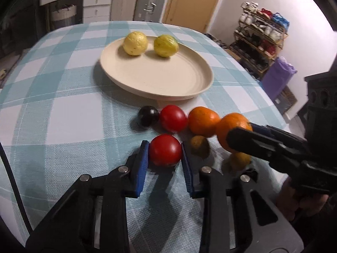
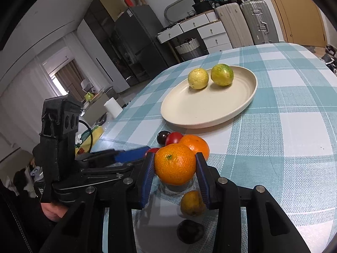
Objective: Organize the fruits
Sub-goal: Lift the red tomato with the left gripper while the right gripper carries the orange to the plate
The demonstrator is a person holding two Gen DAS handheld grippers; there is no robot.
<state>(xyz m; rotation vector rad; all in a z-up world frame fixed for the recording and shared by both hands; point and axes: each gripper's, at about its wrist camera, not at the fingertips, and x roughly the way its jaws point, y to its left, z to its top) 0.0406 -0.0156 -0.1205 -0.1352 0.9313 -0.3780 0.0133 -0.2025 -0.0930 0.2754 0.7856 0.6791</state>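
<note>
My left gripper (image 1: 164, 145) is shut on a red tomato (image 1: 165, 150) that rests on the checked tablecloth, a blue pad pressing each side. My right gripper (image 2: 175, 155) is shut on an orange (image 2: 175, 164), which seems slightly off the cloth; in the left wrist view that orange (image 1: 231, 130) sits at the right. Behind them lie a second tomato (image 1: 173, 118), a dark plum (image 1: 148, 116) and another orange (image 1: 203, 121). A cream plate (image 1: 168, 80) farther back holds two yellow-green fruits (image 1: 135, 43) (image 1: 166, 45).
Two small yellowish fruits (image 1: 199, 145) (image 1: 240, 160) lie between the grippers, and a dark fruit (image 2: 189, 230) lies under the right gripper. The table edge runs close on the right, with a shoe rack (image 1: 261, 35) beyond. Drawers and suitcases stand behind the table.
</note>
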